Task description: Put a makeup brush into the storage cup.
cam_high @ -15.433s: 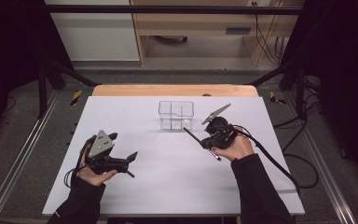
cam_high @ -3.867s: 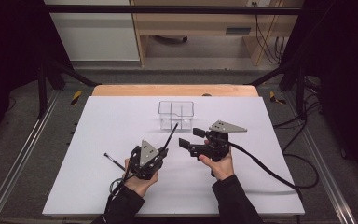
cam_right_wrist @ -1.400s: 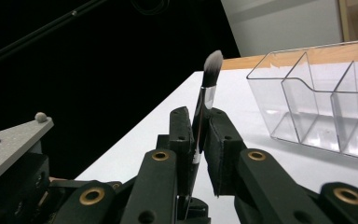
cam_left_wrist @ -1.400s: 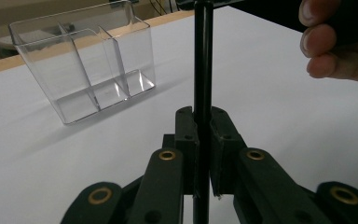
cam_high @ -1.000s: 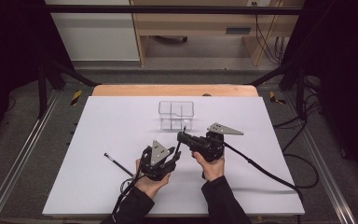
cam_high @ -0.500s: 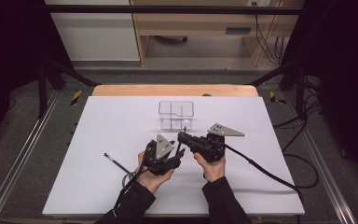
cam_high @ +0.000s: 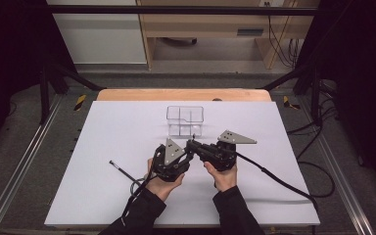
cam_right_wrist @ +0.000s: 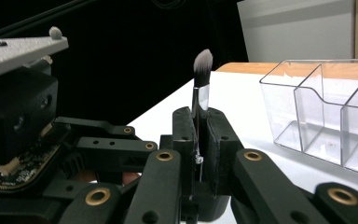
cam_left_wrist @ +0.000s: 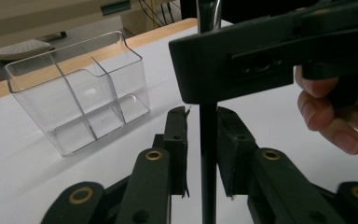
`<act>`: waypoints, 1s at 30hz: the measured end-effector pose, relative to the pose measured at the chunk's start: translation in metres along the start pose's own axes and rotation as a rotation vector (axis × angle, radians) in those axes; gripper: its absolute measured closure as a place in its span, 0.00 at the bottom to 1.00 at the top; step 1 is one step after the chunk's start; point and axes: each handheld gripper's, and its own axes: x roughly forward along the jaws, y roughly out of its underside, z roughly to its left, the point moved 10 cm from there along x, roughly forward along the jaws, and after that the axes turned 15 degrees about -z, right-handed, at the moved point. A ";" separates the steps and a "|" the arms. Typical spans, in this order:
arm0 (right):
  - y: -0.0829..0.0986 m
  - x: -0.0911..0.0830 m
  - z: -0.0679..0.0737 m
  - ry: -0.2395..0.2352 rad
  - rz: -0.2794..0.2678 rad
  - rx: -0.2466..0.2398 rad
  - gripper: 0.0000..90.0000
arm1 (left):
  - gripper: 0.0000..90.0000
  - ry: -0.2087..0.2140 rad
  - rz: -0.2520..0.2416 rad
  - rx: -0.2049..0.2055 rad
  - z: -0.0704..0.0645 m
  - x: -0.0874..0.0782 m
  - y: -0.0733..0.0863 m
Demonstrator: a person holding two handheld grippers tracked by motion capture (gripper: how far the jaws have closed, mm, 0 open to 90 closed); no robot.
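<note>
Just in front of the clear organizer (cam_high: pixel 185 120), mid-worktop (cam_high: pixel 103 142), the two grippers meet. The right gripper (cam_right_wrist: pixel 198 126) has its fingers clamped on the makeup brush (cam_right_wrist: pixel 202 70), held upright with bristles up. The left gripper (cam_left_wrist: pixel 200 133) has its fingers slightly apart around the brush's dark handle.

Clear divided box (cam_high: pixel 185 120) mid-table (cam_high: pixel 103 147), just behind both grippers; loose brush (cam_high: pixel 121 169) to their left.
</note>
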 end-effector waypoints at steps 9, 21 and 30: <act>-0.001 -0.001 0.001 -0.002 0.000 -0.007 0.93 | 0.91 0.011 -0.007 -0.012 -0.003 0.000 -0.001; -0.003 -0.004 0.001 0.006 -0.005 -0.023 0.81 | 0.92 0.000 -0.033 -0.018 0.000 -0.004 -0.004; -0.010 -0.009 0.001 0.021 -0.016 -0.052 0.62 | 0.92 -0.033 -0.045 -0.022 0.013 -0.010 -0.003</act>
